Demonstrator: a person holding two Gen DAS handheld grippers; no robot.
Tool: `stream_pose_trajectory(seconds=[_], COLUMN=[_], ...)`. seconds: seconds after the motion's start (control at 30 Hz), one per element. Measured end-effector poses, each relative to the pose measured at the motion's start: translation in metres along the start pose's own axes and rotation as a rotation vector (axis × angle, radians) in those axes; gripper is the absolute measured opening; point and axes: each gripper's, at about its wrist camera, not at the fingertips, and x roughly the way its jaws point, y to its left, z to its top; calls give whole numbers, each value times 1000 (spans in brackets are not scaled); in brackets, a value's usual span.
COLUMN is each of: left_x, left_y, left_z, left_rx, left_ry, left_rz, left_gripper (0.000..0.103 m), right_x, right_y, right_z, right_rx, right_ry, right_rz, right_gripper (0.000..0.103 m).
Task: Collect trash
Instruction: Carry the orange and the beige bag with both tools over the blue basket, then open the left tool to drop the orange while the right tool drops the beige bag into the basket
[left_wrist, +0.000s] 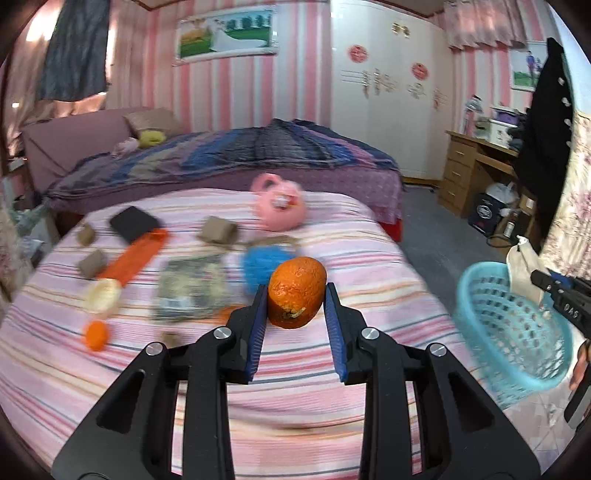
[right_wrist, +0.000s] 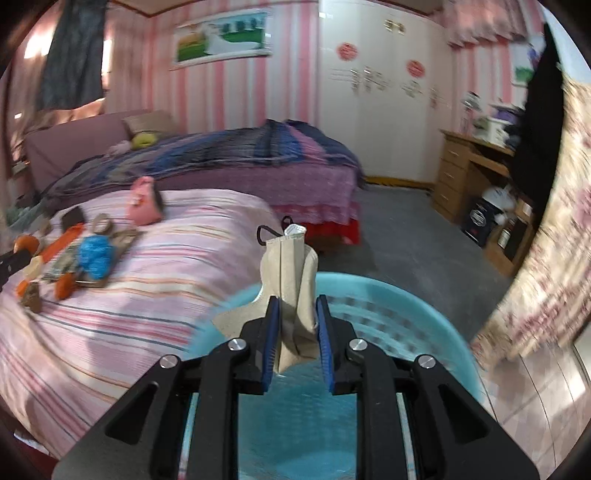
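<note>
A pink toy (left_wrist: 279, 206) lies on the striped bed (left_wrist: 332, 236).

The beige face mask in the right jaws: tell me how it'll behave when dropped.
The face mask looks floppy: it folds and creases between the right gripper jaws. Probably very light, being thin fabric. Its ear loops might snag on the blue basket holes below it.
</note>
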Motion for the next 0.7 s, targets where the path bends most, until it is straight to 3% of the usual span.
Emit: stream_pose_trajectory(seconds=[0.17,0.33,0.57,0.67,0.7], left_x=[20,36,60,64,63], left_y=[-69,-132,-184,-191,-191], left_z=[-3,-6,-8,-5,-4], left_rx=[0,42,105,114,116], left_ry=[33,68,126,147,140], left_rz=[-126,-229,-289,-302,-297], left_gripper=[29,29,31,49,62], right_x=[4,1,1,0,0], right_y=[-33,-54,-69,-71,-72], right_z=[-10,-16,-21,-24,-24], right_rx=[7,49,75,82,82], right_ry=[19,18,22,22,22], right_rz=[-67,-78,-88,-91,-92], right_gripper=[21,21,21,21,21])
